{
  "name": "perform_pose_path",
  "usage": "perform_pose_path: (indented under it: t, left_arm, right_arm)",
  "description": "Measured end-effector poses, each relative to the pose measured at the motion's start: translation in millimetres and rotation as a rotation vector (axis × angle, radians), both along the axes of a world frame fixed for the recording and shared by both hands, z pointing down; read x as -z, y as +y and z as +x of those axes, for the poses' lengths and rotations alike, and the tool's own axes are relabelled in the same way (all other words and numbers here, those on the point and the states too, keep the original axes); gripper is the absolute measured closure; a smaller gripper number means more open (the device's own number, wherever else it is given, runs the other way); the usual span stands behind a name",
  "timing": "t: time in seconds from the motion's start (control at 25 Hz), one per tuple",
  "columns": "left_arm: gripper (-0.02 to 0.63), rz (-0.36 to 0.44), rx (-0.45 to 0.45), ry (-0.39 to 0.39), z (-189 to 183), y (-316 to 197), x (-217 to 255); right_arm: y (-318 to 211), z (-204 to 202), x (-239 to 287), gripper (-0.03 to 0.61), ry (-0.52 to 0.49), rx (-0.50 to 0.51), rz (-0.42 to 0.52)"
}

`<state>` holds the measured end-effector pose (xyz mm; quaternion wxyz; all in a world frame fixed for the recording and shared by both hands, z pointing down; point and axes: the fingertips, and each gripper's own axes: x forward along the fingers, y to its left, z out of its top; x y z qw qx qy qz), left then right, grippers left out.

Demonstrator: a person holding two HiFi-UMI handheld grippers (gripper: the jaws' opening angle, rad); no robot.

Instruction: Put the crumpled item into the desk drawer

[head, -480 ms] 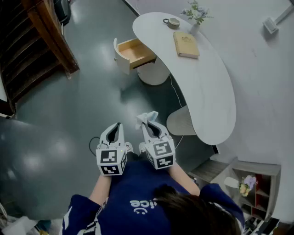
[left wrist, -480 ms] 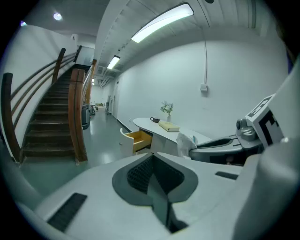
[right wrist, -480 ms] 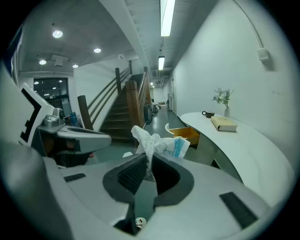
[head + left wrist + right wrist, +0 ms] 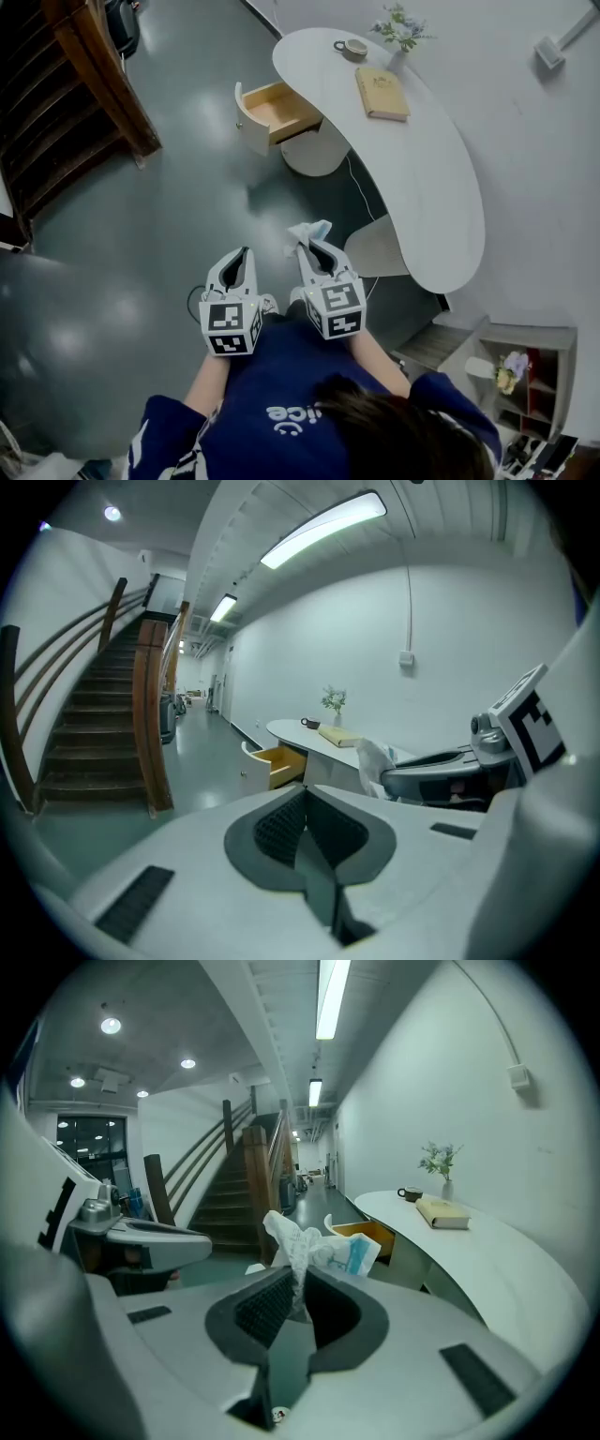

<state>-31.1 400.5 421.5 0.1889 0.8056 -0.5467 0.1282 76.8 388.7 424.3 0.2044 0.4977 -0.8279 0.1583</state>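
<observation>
1. Left gripper (image 4: 242, 255): nearest me, jaws closed together with nothing between them.
2. Right gripper (image 4: 314, 246): just beside it, jaws clamped on the crumpled item (image 4: 305, 1241), a white wad with some blue print that sticks out past the tips.
3. I hold both over the grey floor (image 4: 187, 187), well apart from the desk (image 4: 422, 178).
4. Drawer (image 4: 275, 108): farther off, standing open, wooden inside.
5. On the white desk top: a book (image 4: 382, 92), then a cup (image 4: 354, 46) and a flower vase (image 4: 401, 33) at the far end.

the only print that could be read was the white letters "ice", partly hidden, on the person's dark blue shirt (image 4: 272, 380).
</observation>
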Motion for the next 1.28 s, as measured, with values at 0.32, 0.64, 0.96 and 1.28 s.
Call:
perform_pose_path:
  t: [0.32, 0.64, 0.96, 1.28]
  left_arm:
    - [0.611, -0.001, 0.027, 0.004, -10.1, -11.4, -8.2]
    - [0.611, 0.000, 0.049, -0.019, -6.8, -51.5, -14.8]
    - [0.611, -0.003, 0.071, -0.033, 3.8, -125.6, -7.3]
    - [0.611, -0.017, 0.105, -0.040, 22.1, -194.5, -9.4]
  right_arm:
    - [-12.6, -4.8, -3.8, 0.527, 0.008, 0.009, 0.012]
    - [-60.5, -0.8, -10.3, 0.526, 0.020, 0.028, 0.020]
    - [-141.9, 2.1, -5.2, 0.526, 0.013, 0.080, 0.009]
    - [-214.0, 12.0, -6.4, 0.526, -0.024, 0.131, -0.024]
